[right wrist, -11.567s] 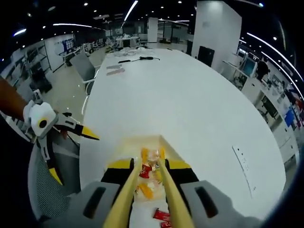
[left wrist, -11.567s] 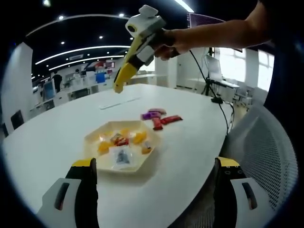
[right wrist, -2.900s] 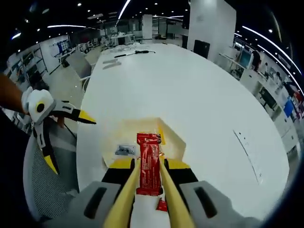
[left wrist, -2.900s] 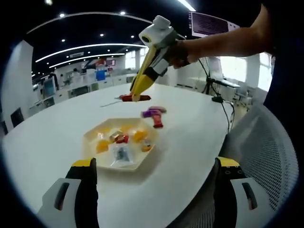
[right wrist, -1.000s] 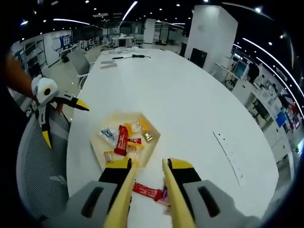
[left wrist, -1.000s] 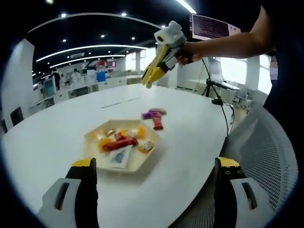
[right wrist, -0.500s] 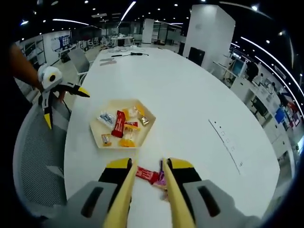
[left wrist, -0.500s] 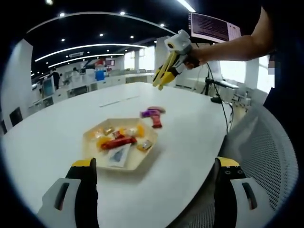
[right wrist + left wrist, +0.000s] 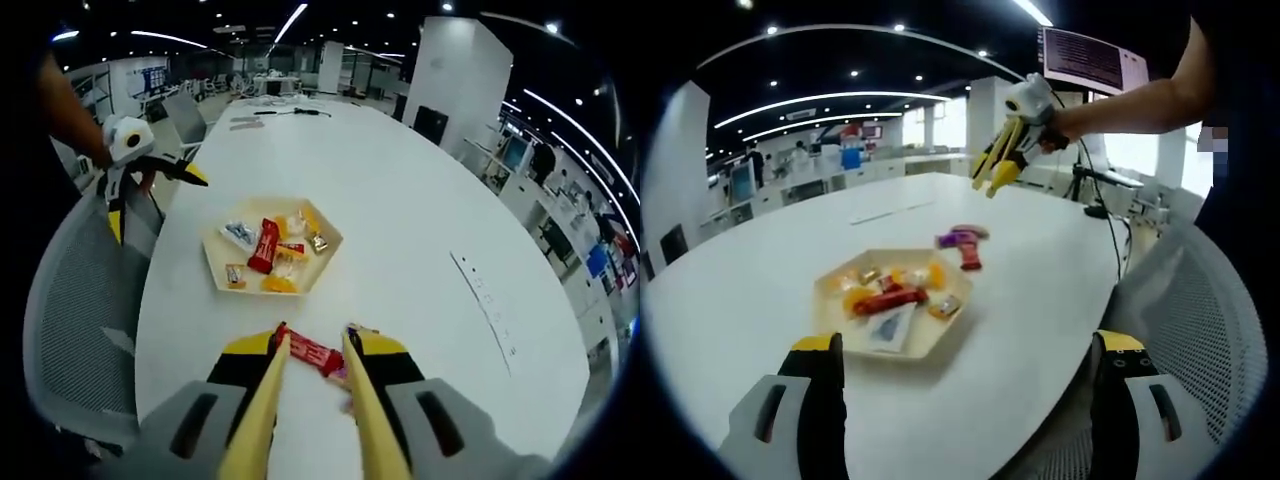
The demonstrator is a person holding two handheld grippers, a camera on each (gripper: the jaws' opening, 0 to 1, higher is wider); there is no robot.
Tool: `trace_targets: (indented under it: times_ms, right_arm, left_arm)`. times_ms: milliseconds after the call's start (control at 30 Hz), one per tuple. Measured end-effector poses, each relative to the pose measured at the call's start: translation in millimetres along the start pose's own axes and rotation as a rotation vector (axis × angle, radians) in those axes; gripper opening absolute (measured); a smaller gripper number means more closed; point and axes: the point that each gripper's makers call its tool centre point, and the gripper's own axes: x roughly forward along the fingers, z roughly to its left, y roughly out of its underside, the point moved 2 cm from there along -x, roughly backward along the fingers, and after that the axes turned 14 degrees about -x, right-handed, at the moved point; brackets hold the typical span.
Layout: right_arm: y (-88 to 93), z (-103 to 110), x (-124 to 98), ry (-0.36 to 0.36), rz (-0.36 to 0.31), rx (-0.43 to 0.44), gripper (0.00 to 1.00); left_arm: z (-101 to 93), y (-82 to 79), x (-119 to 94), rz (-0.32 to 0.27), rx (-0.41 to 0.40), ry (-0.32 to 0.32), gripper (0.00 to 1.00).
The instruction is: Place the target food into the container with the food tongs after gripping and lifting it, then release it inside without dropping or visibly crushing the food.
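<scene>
In the left gripper view, the left hand-held gripper (image 9: 960, 400) is spread wide and empty above the desk (image 9: 760, 270). The tray (image 9: 895, 300) holds sweets and a red bar (image 9: 890, 299); wrappers are too small to read.

In the right gripper view, the right hand-held gripper (image 9: 312, 385) is narrowly parted over another red bar (image 9: 312, 353), partly hidden by its jaws.

Ceiling strip lights (image 9: 290, 20) brighten the white table (image 9: 400, 210) evenly; shadows stay soft, and fisheye bending blurs things far from the table.
</scene>
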Motion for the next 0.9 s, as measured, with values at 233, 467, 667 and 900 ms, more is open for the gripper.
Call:
trace_targets:
  times_ms: [233, 467, 667, 900]
  right_arm:
    - [2.9, 4.2, 11.8, -0.035, -0.005, -0.043, 0.29]
    - [8.8, 3.4, 27.9, -0.049, -0.005, -0.028, 0.29]
    - [14.7, 0.1, 44.6, -0.056, -0.008, 0.019, 0.29]
    - [34.7, 16.3, 64.5, -0.158, 0.068, -0.062, 0.29]
  left_arm:
    - [0.2, -1.0, -0.5, -0.005, -0.004, -0.003, 0.99]
    - [-0.4, 1.4, 0.9, 0.008, -0.002, 0.003, 0.99]
    - [-0.8, 2.9, 1.4, 0.018, -0.008, 0.007, 0.99]
    - [1.0, 3.9, 1.1, 0.022, -0.018, 0.000, 0.99]
